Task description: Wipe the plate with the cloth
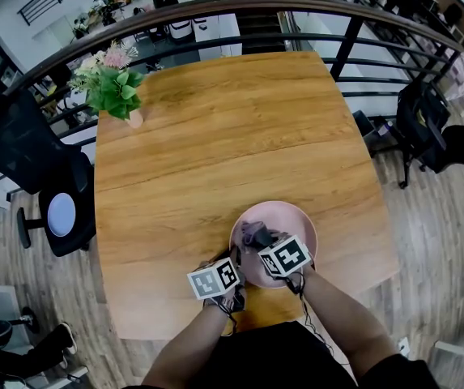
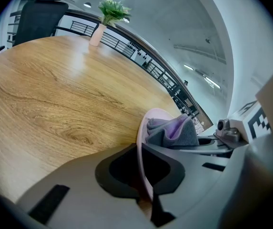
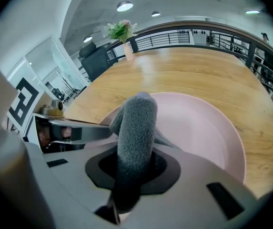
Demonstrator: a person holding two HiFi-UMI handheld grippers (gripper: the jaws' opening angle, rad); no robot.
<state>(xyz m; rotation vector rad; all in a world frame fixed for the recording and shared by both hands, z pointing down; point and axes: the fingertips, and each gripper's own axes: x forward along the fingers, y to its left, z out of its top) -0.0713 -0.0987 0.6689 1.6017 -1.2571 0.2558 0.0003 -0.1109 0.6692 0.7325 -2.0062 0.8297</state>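
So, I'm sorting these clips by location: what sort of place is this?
Probably an open-plan office mezzanine: the large light wooden table stands beside a curved dark metal railing, desks on a lower floor show beyond it, and a black wheeled office chair sits alongside.

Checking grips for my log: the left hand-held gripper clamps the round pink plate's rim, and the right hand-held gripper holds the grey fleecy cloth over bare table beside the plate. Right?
Not quite. The right gripper view shows the grey fleecy cloth in the right hand-held gripper over the round pink plate itself, not beside it. The left hand-held gripper does clamp the rim.
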